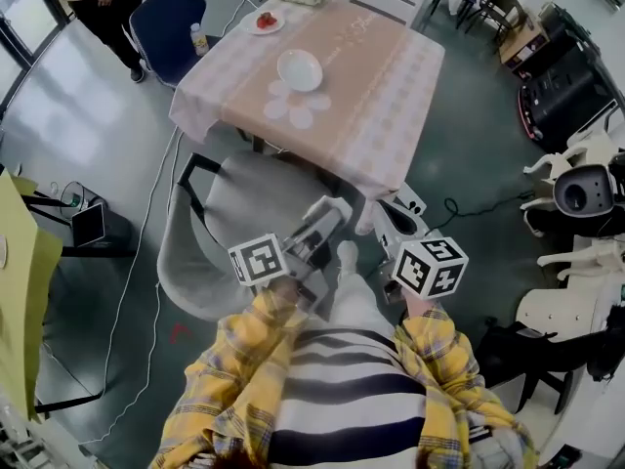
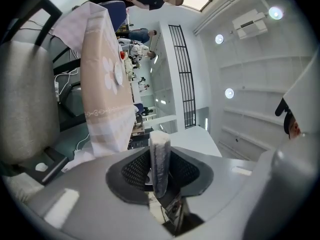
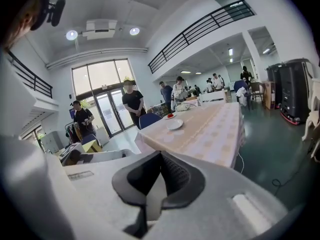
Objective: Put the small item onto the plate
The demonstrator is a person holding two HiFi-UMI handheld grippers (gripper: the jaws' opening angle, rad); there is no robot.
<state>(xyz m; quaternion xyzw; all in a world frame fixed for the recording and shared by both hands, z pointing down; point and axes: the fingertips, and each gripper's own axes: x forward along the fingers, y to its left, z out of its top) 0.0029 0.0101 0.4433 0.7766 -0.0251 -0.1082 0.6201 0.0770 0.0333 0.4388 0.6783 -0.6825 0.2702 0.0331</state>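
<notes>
Our left gripper (image 2: pixel 160 154) pinches a thin pale-grey slab (image 2: pixel 160 171) between its 2 narrowly set pads. It looks light and slightly soft (perhaps foam), so the flat faces suit gripping. The round white plate (image 2: pixel 118 74) lies well ahead. Our right gripper (image 3: pixel 160 156) is closed and empty.

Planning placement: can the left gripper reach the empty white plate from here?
Probably not: the left gripper, holding a pale item, sits far back, a grey chair between it and the plate.

The pink-clothed table (image 1: pixel 391 76) carries a white plate (image 1: pixel 300 69) and, at its far corner, a small dish (image 1: pixel 264 21) holding something red.
</notes>
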